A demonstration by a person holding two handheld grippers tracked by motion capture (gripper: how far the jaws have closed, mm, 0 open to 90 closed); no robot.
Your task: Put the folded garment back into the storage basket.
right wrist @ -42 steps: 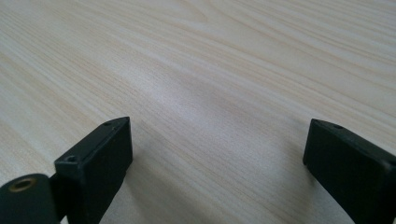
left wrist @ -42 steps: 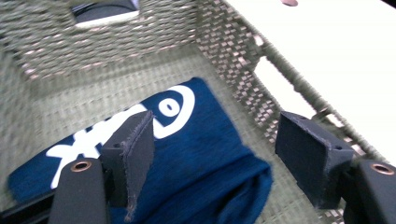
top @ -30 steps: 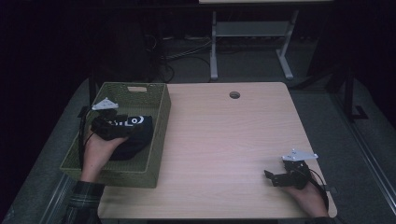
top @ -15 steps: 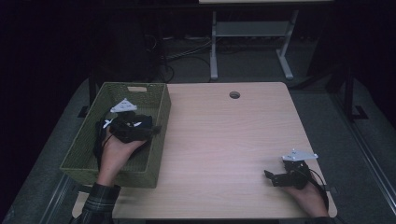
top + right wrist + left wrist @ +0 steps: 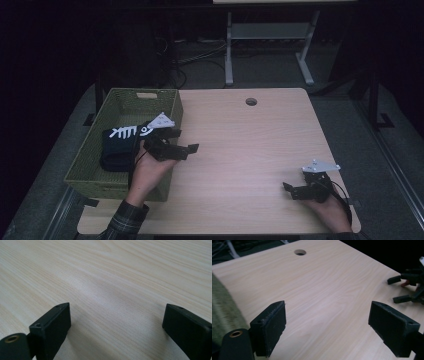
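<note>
Left gripper (image 5: 186, 141) (fingers spread, empty) beside green basket (image 5: 100, 172).

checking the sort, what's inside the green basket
A dark folded cloth with a white fishbone print lies inside the green basket. Anything under the cloth is covered, and the near wall hides the floor just behind it.

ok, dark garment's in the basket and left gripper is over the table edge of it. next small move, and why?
Probably bring the left gripper on across the table to rest near its front edge, like the right gripper. Its jaws have just been opening and stand wide with nothing between them, the dark garment lies inside the green basket, and no other loose item shows on the tabletop.
</note>
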